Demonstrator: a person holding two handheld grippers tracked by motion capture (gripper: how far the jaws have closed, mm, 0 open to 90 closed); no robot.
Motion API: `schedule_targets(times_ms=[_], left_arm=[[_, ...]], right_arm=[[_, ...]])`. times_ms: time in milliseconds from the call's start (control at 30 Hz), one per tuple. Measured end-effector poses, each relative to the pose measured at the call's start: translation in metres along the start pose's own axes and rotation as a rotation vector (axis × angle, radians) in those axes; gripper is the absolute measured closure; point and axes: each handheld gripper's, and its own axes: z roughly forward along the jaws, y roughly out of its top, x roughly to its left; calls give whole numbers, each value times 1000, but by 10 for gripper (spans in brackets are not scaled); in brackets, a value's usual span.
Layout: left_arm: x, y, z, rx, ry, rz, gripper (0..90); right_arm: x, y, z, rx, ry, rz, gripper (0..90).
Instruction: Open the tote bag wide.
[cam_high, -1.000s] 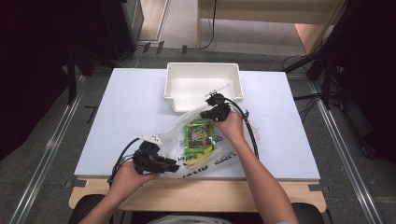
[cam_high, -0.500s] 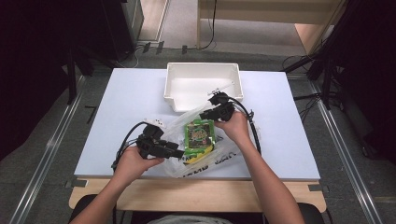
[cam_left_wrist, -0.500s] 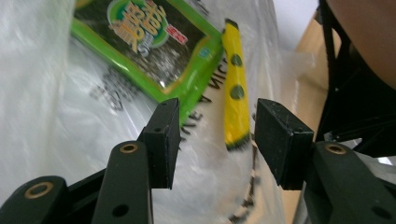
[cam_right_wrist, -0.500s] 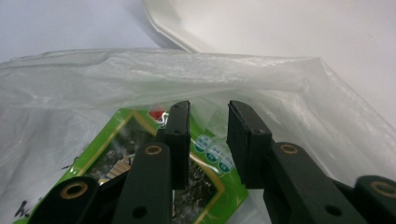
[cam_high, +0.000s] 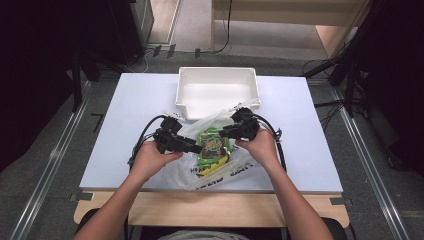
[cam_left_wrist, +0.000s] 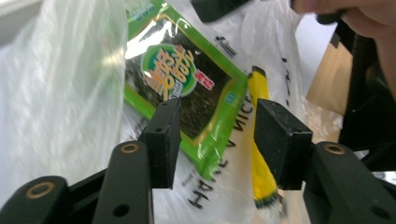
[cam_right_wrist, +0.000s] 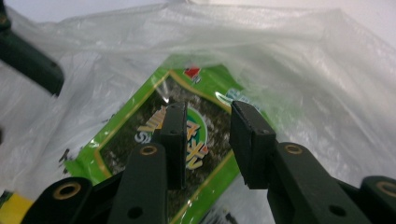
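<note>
Seaweed packet (cam_high: 212, 144) lies inside the clear plastic bag (cam_high: 215, 167), just in front of the white bin (cam_high: 218, 92). Left tongs (cam_high: 196, 148) and right tongs (cam_high: 226, 133) flank it, jaws apart, having just opened, gripping nothing — probably spreading the bag's mouth.

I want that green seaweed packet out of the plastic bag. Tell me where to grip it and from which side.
Grip the green seaweed packet by its thin far edge, coming in from the tray side, probably where the plastic bag gapes. It lies flat, so a pinch across an edge suits it. Both grippers hover open over it.
</note>
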Motion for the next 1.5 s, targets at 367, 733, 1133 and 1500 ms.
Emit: schedule_targets(times_ms=[367, 733, 1133, 1500], left_arm=[[15, 33, 4, -7, 38, 13, 753], [26, 68, 11, -4, 71, 33, 876], [45, 73, 46, 70, 85, -6, 898], [63, 68, 59, 123, 179, 10, 895]], right_arm=[[9, -26, -12, 15, 18, -5, 854], [17, -40, -12, 27, 28, -5, 900], [17, -44, -8, 40, 33, -5, 900], [20, -49, -7, 49, 41, -19, 900]])
